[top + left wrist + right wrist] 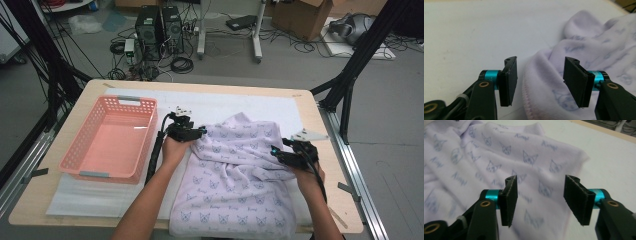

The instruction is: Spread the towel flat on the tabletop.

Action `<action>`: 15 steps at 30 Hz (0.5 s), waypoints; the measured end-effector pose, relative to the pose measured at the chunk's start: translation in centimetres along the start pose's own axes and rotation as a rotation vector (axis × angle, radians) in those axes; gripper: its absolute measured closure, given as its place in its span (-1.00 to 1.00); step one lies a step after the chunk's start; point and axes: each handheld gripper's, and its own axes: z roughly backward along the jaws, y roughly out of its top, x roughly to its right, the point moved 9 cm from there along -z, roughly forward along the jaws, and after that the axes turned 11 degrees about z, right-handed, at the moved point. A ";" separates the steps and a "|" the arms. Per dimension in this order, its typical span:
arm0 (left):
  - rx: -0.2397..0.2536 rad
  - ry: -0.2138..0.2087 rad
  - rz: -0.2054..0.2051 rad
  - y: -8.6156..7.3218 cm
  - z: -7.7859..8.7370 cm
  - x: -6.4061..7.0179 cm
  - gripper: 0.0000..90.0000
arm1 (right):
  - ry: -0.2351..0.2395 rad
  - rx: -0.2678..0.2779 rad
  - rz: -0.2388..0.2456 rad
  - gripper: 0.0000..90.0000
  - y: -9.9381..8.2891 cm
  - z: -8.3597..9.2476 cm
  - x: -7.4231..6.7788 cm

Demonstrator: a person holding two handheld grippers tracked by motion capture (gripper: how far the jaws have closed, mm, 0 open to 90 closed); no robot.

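1. Cloth (235, 180), pale lilac with a repeated blue cat-face print, lies rumpled on the white mat (220, 102) at the middle and right of the worktop (310, 120); its near edge hangs over the front edge of the worktop.
2. Left tool (201, 131) sits at the cloth's upper left corner, jaws spread. In the left gripper view a folded, hemmed edge of the cloth (544, 87) lies between the two black pads (509, 80) with a gap on each side, so nothing is pinched.
3. Right tool (276, 151) hangs at the cloth's right edge, jaws spread too. In the right gripper view the printed cloth (499, 157) lies beneath and beyond the pads (576, 200), which do not press on it.
4. Pink basket (85, 145) with perforated walls stands on the left of the worktop, just beside the left forearm (150, 200) and apart from the cloth.
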 end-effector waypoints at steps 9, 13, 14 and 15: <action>-0.068 -0.018 -0.045 -1.3 -0.9 -0.1 0.10 | 0.071 -0.040 -0.018 -0.07 3.6 -7.2 -0.7; -0.069 -0.024 -0.029 -1.5 -1.0 -0.2 0.11 | 0.114 -0.034 -0.016 -0.06 5.1 -9.0 -1.6; -0.072 -0.024 -0.033 -1.5 -1.0 -0.2 0.11 | 0.125 -0.028 -0.013 -0.06 5.4 -9.4 -1.8; -0.075 -0.024 -0.041 -1.5 -1.0 -0.2 0.14 | 0.133 -0.021 -0.017 -0.06 5.8 -9.7 -2.0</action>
